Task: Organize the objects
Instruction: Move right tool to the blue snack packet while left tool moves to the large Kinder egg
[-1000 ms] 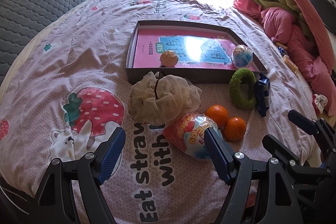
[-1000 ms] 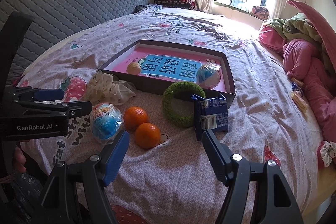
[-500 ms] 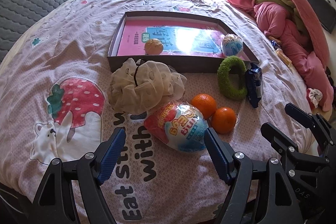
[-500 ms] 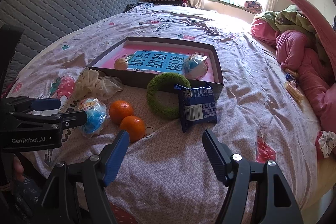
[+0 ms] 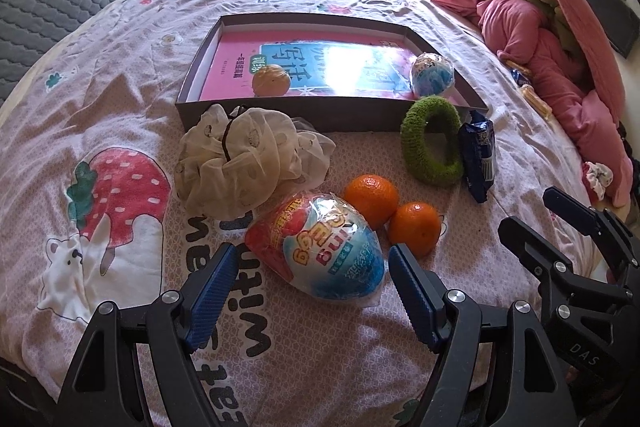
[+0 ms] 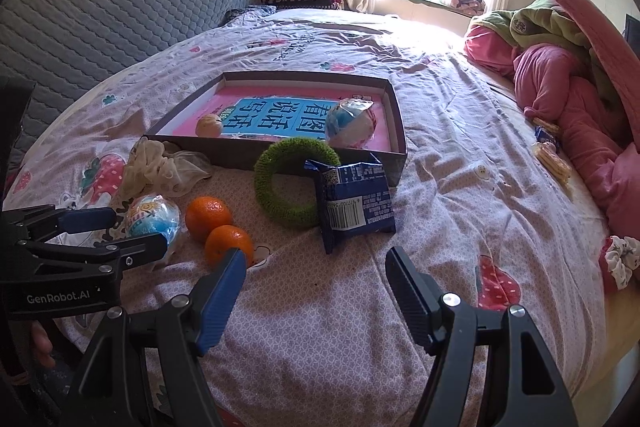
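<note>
A dark shallow box [image 5: 280, 115] [image 6: 276, 157] on the bed holds a pink book, a pale round fruit [image 5: 271, 79] and a wrapped toy egg [image 5: 433, 74]. In front of it lie a cream scrunchie [image 5: 244, 159], a large wrapped toy egg [image 5: 320, 247] [image 6: 154, 217], two oranges [image 5: 372, 195] [image 5: 414, 227], a green fuzzy ring [image 5: 432, 141] [image 6: 294, 183] and a blue snack packet [image 6: 354, 201]. My left gripper [image 5: 308, 287] is open, its fingers either side of the large egg's near end. My right gripper [image 6: 316, 293] is open and empty, just short of the blue packet.
Pink and green bedding [image 6: 560, 75] is piled on the right. A grey quilted headboard [image 6: 100, 23] runs along the left. Snack packets [image 6: 550, 151] and a small scrunchie [image 6: 620, 261] lie near the bed's right edge.
My left gripper has moved forward and down until its open fingers flank the large toy egg. My right gripper has drifted right, toward the blue packet. Nothing has been grasped.
</note>
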`<state>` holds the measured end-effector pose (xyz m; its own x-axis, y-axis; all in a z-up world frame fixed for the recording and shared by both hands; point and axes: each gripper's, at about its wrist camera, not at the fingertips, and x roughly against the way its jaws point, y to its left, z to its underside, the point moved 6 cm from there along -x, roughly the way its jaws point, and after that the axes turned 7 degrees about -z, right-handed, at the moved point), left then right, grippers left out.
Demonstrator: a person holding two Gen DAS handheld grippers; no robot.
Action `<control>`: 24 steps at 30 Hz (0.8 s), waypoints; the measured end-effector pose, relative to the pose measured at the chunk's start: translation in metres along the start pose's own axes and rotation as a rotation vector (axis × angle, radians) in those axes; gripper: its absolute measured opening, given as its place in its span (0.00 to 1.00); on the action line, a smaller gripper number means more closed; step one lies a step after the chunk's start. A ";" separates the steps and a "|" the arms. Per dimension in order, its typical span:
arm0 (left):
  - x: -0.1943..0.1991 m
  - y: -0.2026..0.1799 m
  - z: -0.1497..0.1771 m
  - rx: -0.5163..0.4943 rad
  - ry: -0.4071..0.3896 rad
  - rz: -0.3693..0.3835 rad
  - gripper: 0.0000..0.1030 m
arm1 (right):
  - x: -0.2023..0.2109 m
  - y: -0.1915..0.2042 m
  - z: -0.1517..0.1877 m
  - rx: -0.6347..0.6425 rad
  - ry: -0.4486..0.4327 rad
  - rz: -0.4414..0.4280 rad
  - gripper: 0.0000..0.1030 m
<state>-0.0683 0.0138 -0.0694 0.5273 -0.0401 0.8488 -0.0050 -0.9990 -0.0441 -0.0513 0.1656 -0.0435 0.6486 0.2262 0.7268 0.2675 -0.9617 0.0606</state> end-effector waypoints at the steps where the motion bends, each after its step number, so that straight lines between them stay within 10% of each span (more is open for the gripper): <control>1: -0.001 0.000 0.000 0.000 0.001 0.001 0.76 | 0.000 -0.002 0.000 -0.006 -0.001 0.003 0.70; 24: -0.036 0.002 -0.001 -0.001 0.031 0.010 0.76 | -0.041 -0.047 -0.012 -0.103 0.019 0.037 0.70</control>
<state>-0.0885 0.0129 -0.0993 0.5010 -0.0504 0.8640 -0.0113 -0.9986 -0.0517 -0.0987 0.2001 -0.0677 0.6428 0.1882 0.7425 0.1686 -0.9803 0.1025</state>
